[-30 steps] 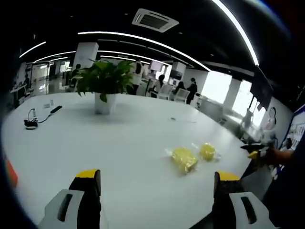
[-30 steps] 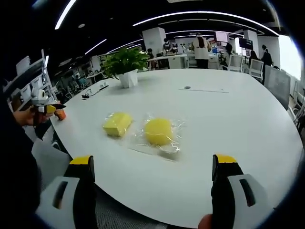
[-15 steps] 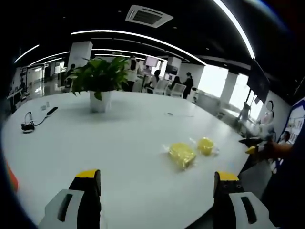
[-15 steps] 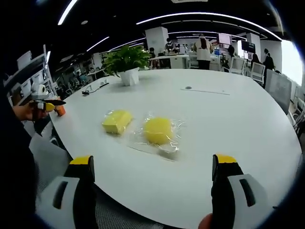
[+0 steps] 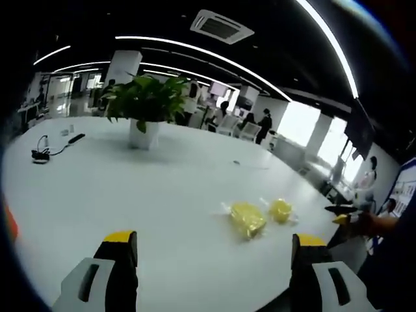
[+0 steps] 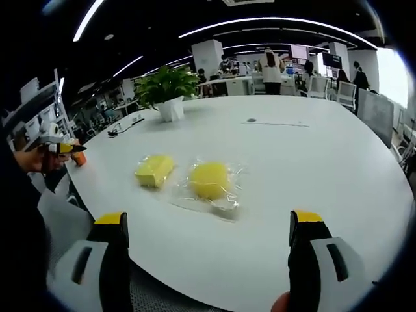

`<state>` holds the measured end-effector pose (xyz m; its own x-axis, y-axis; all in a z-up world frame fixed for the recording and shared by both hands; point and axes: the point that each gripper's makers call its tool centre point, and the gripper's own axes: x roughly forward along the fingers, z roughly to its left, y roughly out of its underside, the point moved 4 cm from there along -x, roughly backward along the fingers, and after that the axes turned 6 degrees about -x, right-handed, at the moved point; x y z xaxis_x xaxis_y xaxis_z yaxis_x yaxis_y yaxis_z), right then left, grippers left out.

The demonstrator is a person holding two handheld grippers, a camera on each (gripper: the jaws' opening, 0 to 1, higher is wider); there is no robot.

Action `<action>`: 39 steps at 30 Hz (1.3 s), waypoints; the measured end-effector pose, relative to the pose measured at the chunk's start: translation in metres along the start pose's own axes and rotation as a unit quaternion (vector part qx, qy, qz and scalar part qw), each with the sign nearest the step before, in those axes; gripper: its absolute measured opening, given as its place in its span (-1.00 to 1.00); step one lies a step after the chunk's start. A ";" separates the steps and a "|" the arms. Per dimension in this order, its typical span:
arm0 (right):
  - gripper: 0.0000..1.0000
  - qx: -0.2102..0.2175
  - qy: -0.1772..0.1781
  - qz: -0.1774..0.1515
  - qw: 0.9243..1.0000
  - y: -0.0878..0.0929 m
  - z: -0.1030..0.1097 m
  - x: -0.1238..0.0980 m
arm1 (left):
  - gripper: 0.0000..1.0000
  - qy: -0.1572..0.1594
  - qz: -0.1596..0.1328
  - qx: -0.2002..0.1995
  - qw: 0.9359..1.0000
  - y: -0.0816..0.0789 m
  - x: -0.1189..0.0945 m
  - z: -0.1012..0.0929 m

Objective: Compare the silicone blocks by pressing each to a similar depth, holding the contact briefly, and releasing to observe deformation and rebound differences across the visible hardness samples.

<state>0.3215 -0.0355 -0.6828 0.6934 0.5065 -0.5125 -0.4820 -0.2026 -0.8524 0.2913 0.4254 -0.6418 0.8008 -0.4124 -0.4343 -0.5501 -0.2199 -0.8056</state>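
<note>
Right gripper [image 6: 208,257] hovers level, jaws spread, empty, lower frame; square block [image 6: 155,170] left beside round block [image 6: 209,179], centre, white surface [image 6: 312,162]; left gripper [image 5: 211,266] likewise released.

Yellow square silicone block [image 6: 155,171] and yellow round silicone block [image 6: 209,180], each in clear glossy wrap, on plain white table [image 6: 312,169]. Beyond blocks, green leafy plant [image 6: 166,84] in white pot [image 6: 171,110]. Near pot, black cable [image 5: 41,154]. Gripper jaws black with yellow tips, grey bodies.
</note>
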 end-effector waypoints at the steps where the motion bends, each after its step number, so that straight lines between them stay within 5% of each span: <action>1: 0.93 -0.002 0.000 0.002 1.000 0.001 0.000 -0.001 | 0.99 0.002 0.001 0.005 1.000 0.000 0.001 -0.001; 15: 0.93 -0.004 0.007 0.011 1.000 0.004 0.005 -0.008 | 1.00 0.018 -0.002 0.044 0.999 -0.016 0.009 -0.006; 39: 0.93 0.005 0.012 0.007 1.000 0.001 0.008 -0.007 | 1.00 0.020 0.002 -0.002 1.000 -0.014 0.018 -0.004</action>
<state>0.3114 -0.0326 -0.6792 0.6991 0.4837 -0.5265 -0.4967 -0.2012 -0.8443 0.3124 0.4179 -0.6371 0.7881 -0.4484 -0.4216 -0.5547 -0.2206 -0.8023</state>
